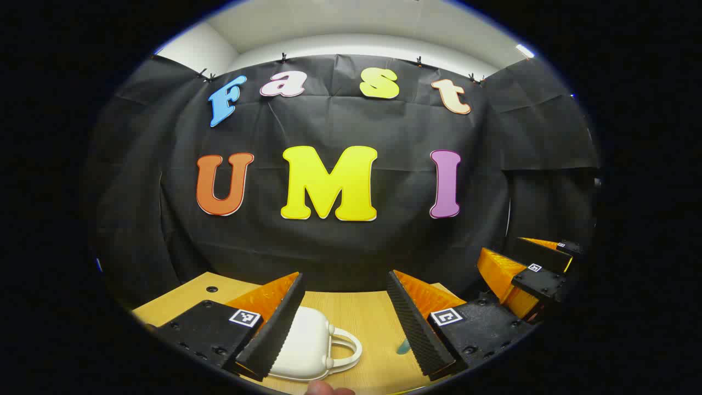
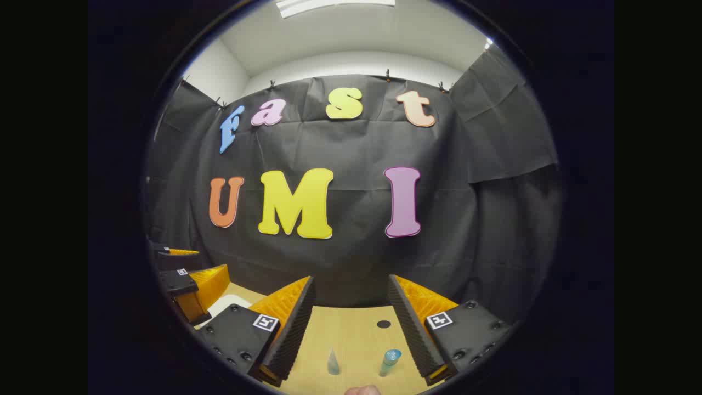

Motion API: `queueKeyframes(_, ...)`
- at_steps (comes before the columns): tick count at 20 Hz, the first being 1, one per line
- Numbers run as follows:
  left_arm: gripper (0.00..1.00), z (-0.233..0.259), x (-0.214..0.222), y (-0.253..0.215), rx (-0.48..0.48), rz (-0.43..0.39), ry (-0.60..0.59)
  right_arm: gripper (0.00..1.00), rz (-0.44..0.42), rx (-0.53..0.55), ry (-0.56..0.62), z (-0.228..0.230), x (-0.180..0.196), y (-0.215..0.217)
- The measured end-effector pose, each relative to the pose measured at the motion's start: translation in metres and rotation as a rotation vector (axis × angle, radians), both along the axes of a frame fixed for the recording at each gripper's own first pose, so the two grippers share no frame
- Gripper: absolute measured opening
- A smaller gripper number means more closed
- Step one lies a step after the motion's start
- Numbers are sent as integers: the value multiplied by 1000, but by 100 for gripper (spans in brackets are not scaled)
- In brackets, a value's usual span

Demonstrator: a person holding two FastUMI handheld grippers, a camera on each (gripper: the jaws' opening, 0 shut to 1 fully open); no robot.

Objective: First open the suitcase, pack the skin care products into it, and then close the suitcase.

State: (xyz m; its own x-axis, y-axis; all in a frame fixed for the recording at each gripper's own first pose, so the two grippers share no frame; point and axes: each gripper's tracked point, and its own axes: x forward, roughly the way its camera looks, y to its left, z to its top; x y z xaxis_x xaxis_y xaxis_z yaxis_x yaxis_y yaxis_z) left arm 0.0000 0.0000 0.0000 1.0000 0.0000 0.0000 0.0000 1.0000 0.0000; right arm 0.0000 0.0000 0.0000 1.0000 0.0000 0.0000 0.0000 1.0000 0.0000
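A small white suitcase (image 1: pixel 307 343) with a looped handle lies shut on the wooden table (image 1: pixel 356 312), low in the left gripper view, partly behind my left gripper's left finger. My left gripper (image 1: pixel 345 323) is open above the table. A bluish bottle (image 1: pixel 404 346) peeks out by its right finger. In the right gripper view my right gripper (image 2: pixel 351 323) is open, with two skin care products on the table between its fingers: a pale cone-shaped bottle (image 2: pixel 333 362) and a teal-capped tube (image 2: pixel 389 362). The suitcase's white edge (image 2: pixel 227 304) shows at the left.
The other gripper (image 1: pixel 526 274) appears at the right of the left gripper view, and the left one (image 2: pixel 189 285) at the left of the right gripper view. The black cloth wall stands close behind the table. A small dark hole (image 2: pixel 384 324) marks the tabletop.
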Motion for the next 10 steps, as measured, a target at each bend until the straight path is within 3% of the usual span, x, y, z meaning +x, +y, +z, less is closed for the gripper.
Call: queueKeyframes(10, 96, -8, 4, -8, 4, -2, 21, 79, -6, 12, 26, -8, 2, -13)
